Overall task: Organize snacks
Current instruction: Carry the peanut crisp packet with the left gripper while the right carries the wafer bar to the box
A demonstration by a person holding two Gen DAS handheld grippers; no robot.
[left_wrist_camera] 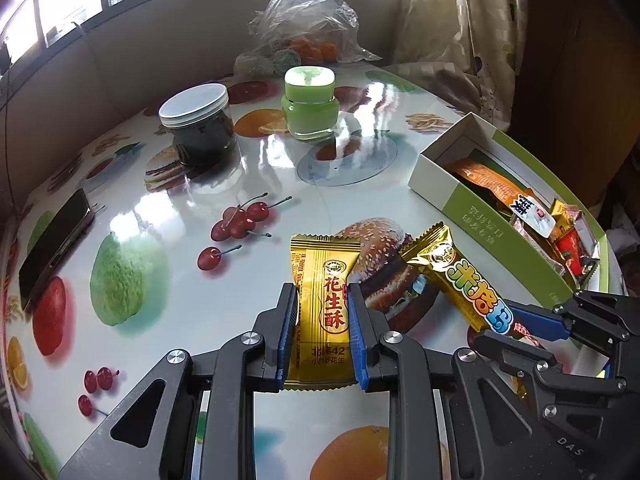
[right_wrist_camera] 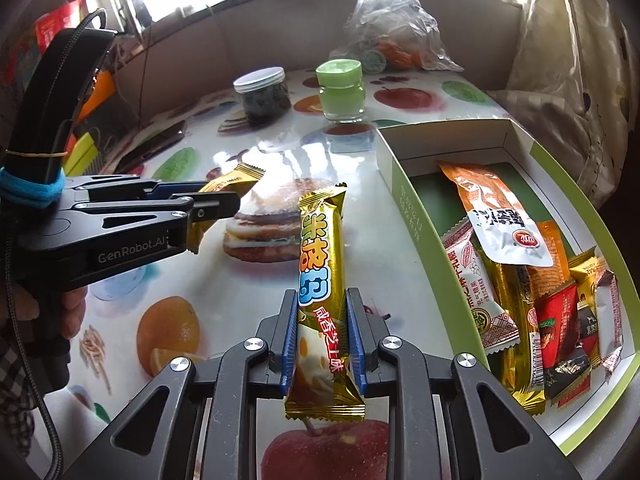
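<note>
My left gripper is shut on a gold peanut-candy packet and holds it above the table. My right gripper is shut on a long gold snack bar; the bar also shows in the left wrist view, with the right gripper beside mine. The left gripper shows at the left of the right wrist view with its packet. A green and white box, also in the left wrist view, holds several snack packets to the right.
On the fruit-print table stand a dark jar with a white lid and a green jar. A clear plastic bag sits at the back. A phone lies at the left edge. A curtain hangs at the right.
</note>
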